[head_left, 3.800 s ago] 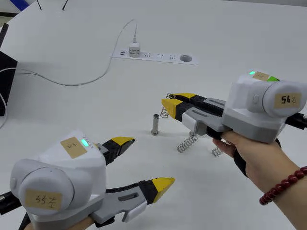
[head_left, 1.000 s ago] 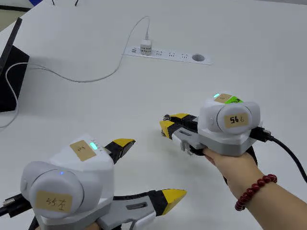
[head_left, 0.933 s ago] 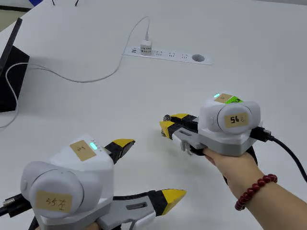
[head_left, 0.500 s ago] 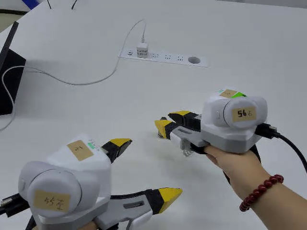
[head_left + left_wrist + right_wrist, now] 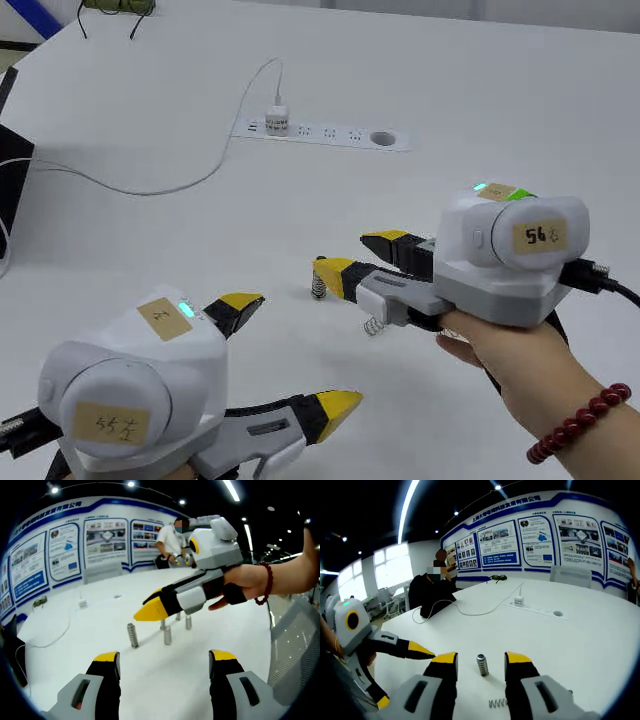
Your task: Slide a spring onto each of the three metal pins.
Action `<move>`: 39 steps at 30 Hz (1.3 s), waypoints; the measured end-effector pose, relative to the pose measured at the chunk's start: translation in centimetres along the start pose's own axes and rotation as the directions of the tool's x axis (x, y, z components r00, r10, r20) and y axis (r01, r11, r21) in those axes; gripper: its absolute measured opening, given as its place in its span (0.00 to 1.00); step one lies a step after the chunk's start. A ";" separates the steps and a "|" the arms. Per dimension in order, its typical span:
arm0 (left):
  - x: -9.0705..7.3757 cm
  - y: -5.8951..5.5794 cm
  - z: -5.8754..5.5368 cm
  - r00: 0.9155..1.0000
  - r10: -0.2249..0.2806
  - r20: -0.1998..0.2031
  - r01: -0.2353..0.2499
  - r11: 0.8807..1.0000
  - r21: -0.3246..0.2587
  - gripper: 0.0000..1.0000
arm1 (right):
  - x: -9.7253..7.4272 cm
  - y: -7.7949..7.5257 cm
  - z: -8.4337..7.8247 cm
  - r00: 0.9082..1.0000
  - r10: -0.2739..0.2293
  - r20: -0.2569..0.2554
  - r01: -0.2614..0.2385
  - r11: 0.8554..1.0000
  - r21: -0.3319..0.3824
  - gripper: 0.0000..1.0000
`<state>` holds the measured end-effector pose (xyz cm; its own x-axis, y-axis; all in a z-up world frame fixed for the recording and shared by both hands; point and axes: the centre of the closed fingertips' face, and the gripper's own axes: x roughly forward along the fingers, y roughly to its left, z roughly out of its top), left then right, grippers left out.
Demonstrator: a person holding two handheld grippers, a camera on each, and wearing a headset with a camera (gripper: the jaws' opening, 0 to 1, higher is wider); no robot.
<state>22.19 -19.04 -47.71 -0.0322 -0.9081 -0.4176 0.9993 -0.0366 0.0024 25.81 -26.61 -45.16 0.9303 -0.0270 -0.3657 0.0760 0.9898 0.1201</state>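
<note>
Head view looks down; gripper views share pin (image 5: 481,665).

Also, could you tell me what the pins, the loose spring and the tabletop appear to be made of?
The pins look like bare metal, probably steel: grey, with a bright glint on top. The loose spring seems to be thin silvery metal wire, wound in open coils. The tabletop is smooth, even white, perhaps laminate or painted board; I cannot tell which.

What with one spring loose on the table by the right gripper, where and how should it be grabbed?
Pinch the loose spring across its coils near one end, probably coming down from above with the right gripper. It lies on its side on the table, so its flanks are what the jaws can reach, and the other end stays free for threading.
</note>
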 end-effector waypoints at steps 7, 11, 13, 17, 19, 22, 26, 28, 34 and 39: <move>0.8 -0.3 0.1 1.000 -0.009 -0.020 0.009 0.999 0.040 0.72 | -2.0 -0.3 0.1 1.000 -0.004 0.014 0.004 1.000 0.027 0.46; 1.1 -0.5 0.0 0.999 -0.017 -0.029 0.018 0.998 0.054 0.70 | -3.0 -0.6 -0.5 1.000 -0.012 0.004 0.012 1.000 0.019 0.48; 1.4 -0.5 0.0 0.999 -0.016 -0.032 0.018 0.998 0.064 0.67 | -3.5 -0.8 -0.7 1.000 -0.010 0.017 0.010 0.999 0.038 0.48; 1.9 -0.4 0.0 0.999 -0.011 -0.045 0.014 0.997 0.075 0.64 | -4.4 -1.3 -1.3 1.000 -0.023 0.010 0.023 0.999 0.036 0.50; 2.1 -0.3 0.0 0.999 -0.010 -0.049 0.014 0.997 0.080 0.62 | -4.9 -1.5 -1.4 1.000 -0.023 0.017 0.022 0.999 0.046 0.50; 2.5 -0.1 0.1 0.999 -0.011 -0.053 0.016 0.996 0.083 0.60 | -5.6 -1.8 -1.5 0.999 -0.024 0.025 0.023 0.999 0.049 0.52; 3.1 0.1 0.2 0.998 -0.013 -0.053 0.017 0.997 0.074 0.58 | -6.5 -2.0 -1.7 0.999 -0.022 0.033 0.021 0.999 0.049 0.53; 3.4 0.1 0.2 0.998 -0.014 -0.058 0.018 0.997 0.074 0.56 | -6.8 -2.1 -1.8 0.999 -0.019 0.036 0.018 0.999 0.051 0.54; 4.5 0.1 0.2 0.997 -0.026 -0.071 0.031 0.997 0.074 0.52 | -8.0 -2.4 -2.2 0.999 -0.020 0.041 0.018 0.998 0.052 0.56; 5.4 0.0 0.0 0.995 -0.041 -0.093 0.049 0.995 0.085 0.48 | -8.8 -2.6 -2.6 0.999 -0.020 0.042 0.018 0.998 0.057 0.56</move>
<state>22.01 -23.99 -49.97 -0.0716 -0.8628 -0.5004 0.9915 -0.1164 0.0589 16.51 -28.57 -44.62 0.9428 -0.0525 -0.3293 0.1126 0.9797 0.1660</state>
